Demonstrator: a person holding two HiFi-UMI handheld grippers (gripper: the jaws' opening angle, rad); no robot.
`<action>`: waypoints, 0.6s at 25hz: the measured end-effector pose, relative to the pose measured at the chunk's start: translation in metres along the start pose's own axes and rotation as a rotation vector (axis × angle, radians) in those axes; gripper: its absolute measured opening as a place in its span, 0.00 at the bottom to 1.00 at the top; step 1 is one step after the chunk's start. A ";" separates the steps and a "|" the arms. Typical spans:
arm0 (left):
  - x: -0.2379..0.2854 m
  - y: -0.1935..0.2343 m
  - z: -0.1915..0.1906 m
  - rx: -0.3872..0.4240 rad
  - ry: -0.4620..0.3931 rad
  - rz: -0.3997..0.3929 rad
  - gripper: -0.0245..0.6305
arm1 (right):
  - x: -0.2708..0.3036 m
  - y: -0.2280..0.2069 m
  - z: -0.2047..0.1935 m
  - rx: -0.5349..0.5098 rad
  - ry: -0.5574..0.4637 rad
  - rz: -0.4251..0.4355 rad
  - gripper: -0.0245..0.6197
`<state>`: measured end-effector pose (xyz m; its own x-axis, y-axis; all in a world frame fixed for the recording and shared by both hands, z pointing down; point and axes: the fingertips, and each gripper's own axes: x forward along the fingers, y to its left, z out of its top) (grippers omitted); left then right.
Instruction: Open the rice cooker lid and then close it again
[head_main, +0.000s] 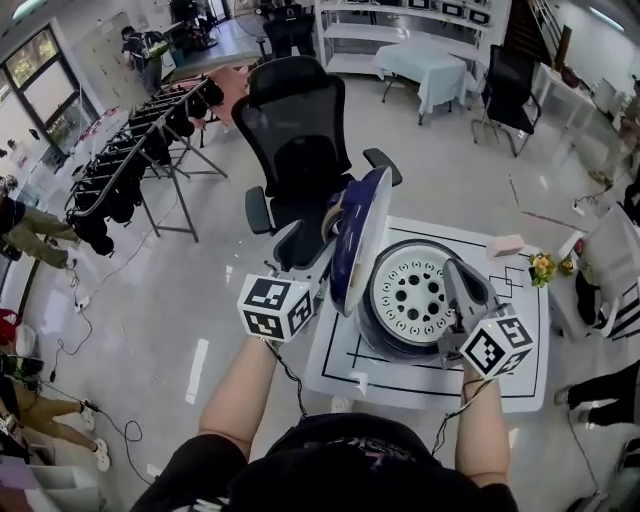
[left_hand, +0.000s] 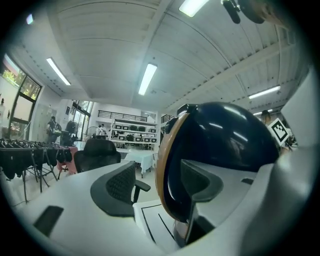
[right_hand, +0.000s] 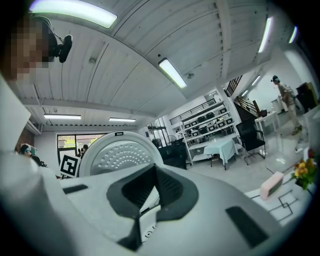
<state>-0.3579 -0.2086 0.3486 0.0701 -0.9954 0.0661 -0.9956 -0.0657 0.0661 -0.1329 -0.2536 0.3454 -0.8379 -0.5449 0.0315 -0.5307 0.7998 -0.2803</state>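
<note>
Navy lid (head_main: 358, 240) is seen upright, its rim between the released jaws of the nearer left gripper (left_hand: 159, 180); the right gripper (right_hand: 150, 192) is clenched empty.

Office chair (head_main: 300, 140), pink block (head_main: 505, 246), perhaps sponge

The rice cooker (head_main: 405, 335) is standing upright on a white sheet (head_main: 520, 370) with black lines, a little right of the middle. Its round body is showing dark blue. The lid (head_main: 358, 240) is standing open, almost upright at the left side. It is showing dark blue outside and white with small holes inside.
</note>
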 end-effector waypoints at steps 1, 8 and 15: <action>0.006 0.000 -0.001 0.002 0.003 -0.010 0.46 | 0.000 -0.002 0.000 0.000 -0.004 -0.012 0.04; 0.035 -0.005 -0.003 0.046 0.018 -0.081 0.40 | -0.002 -0.017 0.004 -0.002 -0.027 -0.086 0.04; 0.043 -0.014 0.003 0.121 0.020 -0.170 0.23 | 0.002 -0.015 0.005 0.000 -0.043 -0.131 0.04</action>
<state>-0.3410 -0.2509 0.3472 0.2374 -0.9677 0.0843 -0.9695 -0.2415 -0.0421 -0.1261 -0.2681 0.3452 -0.7548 -0.6554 0.0265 -0.6355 0.7207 -0.2769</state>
